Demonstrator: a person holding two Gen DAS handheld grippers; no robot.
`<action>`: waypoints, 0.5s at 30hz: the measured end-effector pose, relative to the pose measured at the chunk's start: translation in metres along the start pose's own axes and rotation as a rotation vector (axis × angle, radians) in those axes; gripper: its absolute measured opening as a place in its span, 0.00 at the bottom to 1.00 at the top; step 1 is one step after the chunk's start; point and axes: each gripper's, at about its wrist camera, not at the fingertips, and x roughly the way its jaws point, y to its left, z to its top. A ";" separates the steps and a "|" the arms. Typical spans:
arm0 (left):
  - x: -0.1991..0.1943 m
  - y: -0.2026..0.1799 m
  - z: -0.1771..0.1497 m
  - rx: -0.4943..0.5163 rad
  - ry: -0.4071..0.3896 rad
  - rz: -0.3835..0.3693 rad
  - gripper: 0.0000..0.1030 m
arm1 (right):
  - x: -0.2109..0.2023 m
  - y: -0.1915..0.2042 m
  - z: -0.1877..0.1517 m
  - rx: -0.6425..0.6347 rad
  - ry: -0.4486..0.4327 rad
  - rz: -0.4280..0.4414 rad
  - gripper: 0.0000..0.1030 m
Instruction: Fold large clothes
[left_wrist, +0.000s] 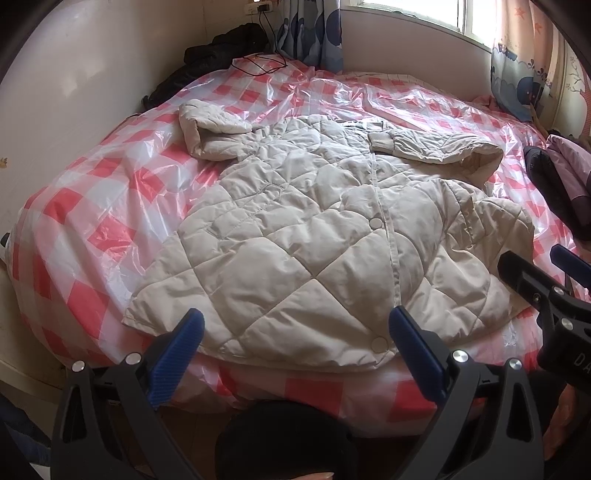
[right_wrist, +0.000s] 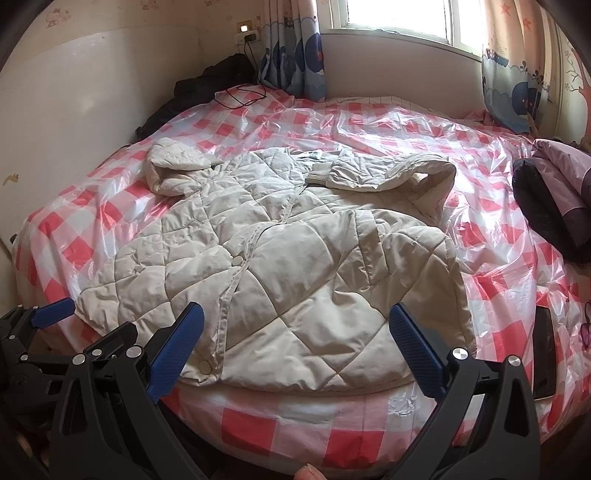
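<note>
Coat: quilted cream coat (left_wrist: 295, 236) spread front-up on the bed (left_wrist: 92, 192), collar toward the far edge under the window, hem lying along the near edge.
Sleeves: one sleeve (left_wrist: 210, 129) bent back on itself near the far left of the coat; the other sleeve (left_wrist: 436, 147) folded across the chest toward the collar.
Front: closed placket runs down the middle, with a snap (left_wrist: 376, 223) midway and another snap (left_wrist: 378, 344) by the hem.
Left tongs (left_wrist: 295, 332): spread wide, holding nothing, poised above the near edge of the bed; the hem's middle and lower snap lie between the two blue pads, no contact visible.
Right tongs (right_wrist: 295, 328): likewise wide apart and empty, over the near edge; the hem's right half lies between the pads, apart from them.
Tongs to each other: side by side along the near edge, each showing in the other's view.
Bed cover: clear plastic sheet over pink-and-white check (right_wrist: 498, 236).
Right edge of the bed: dark and lilac garment (right_wrist: 554, 192) bunched up, well apart from the coat.
Far left corner: black clothing (left_wrist: 221, 48) and a black cable (left_wrist: 258, 64).
Near right corner: dark flat phone-like object (right_wrist: 543, 350).
</note>
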 end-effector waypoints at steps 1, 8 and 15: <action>0.001 -0.001 0.000 -0.001 0.001 0.001 0.93 | 0.001 -0.001 0.000 0.000 0.000 -0.001 0.94; 0.001 -0.001 0.000 0.000 0.002 0.000 0.93 | 0.002 0.002 -0.003 0.001 0.000 -0.001 0.94; 0.002 -0.001 0.000 0.000 0.003 0.000 0.93 | 0.001 0.000 0.000 0.002 0.002 -0.001 0.94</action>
